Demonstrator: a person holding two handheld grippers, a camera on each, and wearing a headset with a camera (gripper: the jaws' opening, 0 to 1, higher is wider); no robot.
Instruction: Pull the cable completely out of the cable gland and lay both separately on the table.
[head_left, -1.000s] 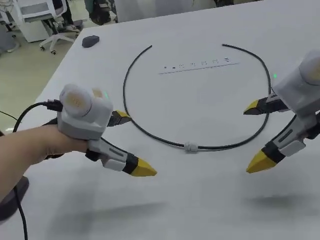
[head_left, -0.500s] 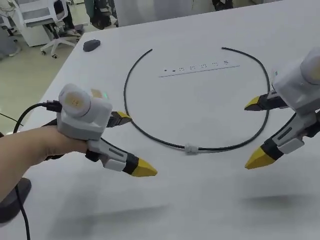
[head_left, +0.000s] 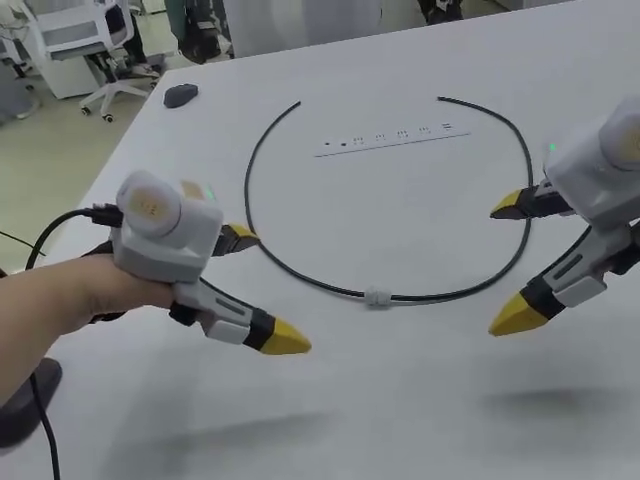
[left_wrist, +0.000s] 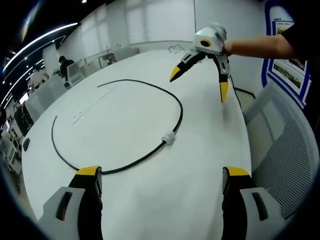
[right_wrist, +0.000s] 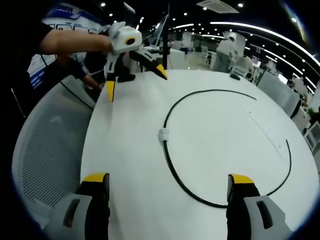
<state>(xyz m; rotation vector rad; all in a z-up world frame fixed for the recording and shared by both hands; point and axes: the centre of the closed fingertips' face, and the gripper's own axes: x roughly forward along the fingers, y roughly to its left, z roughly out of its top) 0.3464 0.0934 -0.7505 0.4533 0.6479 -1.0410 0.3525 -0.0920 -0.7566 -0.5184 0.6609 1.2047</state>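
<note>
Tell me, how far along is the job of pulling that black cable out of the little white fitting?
Nothing looks done yet: the cable runs through the cable gland, both lying on the table. In hand: nothing; the left gripper and right gripper hover open above the table, one on either side. Left to do: grip both, pull the cable free, lay them apart.

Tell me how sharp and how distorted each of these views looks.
Head view: sharp, little distortion, soft shadows on the white table. Left gripper view: fisheye bows the table edge. Right gripper view: same bowing, thin black cable crisp.
</note>
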